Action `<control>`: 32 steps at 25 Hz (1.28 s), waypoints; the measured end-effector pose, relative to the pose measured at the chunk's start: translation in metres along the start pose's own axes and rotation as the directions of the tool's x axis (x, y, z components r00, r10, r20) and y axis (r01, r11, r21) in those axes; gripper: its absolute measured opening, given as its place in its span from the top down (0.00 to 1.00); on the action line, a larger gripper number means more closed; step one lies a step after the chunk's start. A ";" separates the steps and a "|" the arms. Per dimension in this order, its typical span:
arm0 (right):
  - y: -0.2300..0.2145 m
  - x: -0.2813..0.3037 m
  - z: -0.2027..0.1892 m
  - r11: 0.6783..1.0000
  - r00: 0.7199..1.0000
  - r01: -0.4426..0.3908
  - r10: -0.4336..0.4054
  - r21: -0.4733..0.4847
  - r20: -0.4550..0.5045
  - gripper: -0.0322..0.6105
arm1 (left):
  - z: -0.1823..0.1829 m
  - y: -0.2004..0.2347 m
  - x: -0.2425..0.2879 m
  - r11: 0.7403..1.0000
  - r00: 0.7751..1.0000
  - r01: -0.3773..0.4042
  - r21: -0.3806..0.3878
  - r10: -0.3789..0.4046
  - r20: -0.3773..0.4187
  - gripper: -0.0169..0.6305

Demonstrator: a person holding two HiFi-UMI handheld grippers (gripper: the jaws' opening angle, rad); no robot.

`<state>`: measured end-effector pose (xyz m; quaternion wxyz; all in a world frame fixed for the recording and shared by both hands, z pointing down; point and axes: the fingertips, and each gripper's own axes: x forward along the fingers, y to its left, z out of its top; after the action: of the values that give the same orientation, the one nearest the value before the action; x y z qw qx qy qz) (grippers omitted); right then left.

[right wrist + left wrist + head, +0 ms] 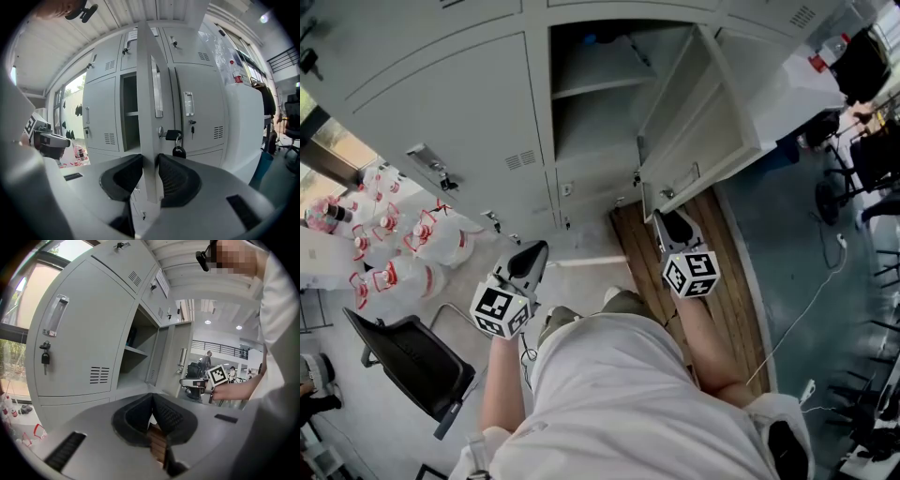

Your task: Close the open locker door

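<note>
Progress: early stage, judging by the pictures. Dealing with the locker door (698, 131), swinging out wide from the right side of the open compartment (591, 112) and leaving the shelf (586, 89) inside on show. Straddling the door's free edge low down with the right tongs (150, 161), pads spread apart on either side and, as far as can be seen, squeezing nothing. Noting a padlock (177, 151) hanging from the latch just above them. Holding the left tongs (152, 398) pressed together on nothing, off to the left in front of the neighbouring closed locker (79, 343). Remaining, most likely: bringing the door round through nearly its whole swing until lying flush with the frame. Looking for writing: finding a paper sheet (162, 283) on an upper door, too small for reading; seeing only black square patterns, no letters, on the marker cube (691, 273); spotting no brand anywhere on the lockers.
</note>
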<state>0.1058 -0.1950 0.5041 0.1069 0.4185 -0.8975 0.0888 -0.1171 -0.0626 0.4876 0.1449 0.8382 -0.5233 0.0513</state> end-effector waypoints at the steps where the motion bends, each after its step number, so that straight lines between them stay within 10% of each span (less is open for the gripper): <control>1: 0.004 0.002 0.000 1.000 1.000 0.003 -0.003 0.001 0.001 0.77 | 0.000 0.004 -0.005 1.000 1.000 -0.003 -0.001 0.003 0.001 0.97; 32: 0.093 0.077 0.016 0.998 0.999 -0.032 0.033 -0.052 0.032 0.72 | -0.018 0.075 -0.112 0.974 0.974 -0.219 -0.065 0.222 0.048 0.97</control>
<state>-0.0162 -0.1966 0.5033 0.1014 0.4024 -0.9078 0.0605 -0.2326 0.0088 0.4921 0.1489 0.7712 -0.6183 0.0284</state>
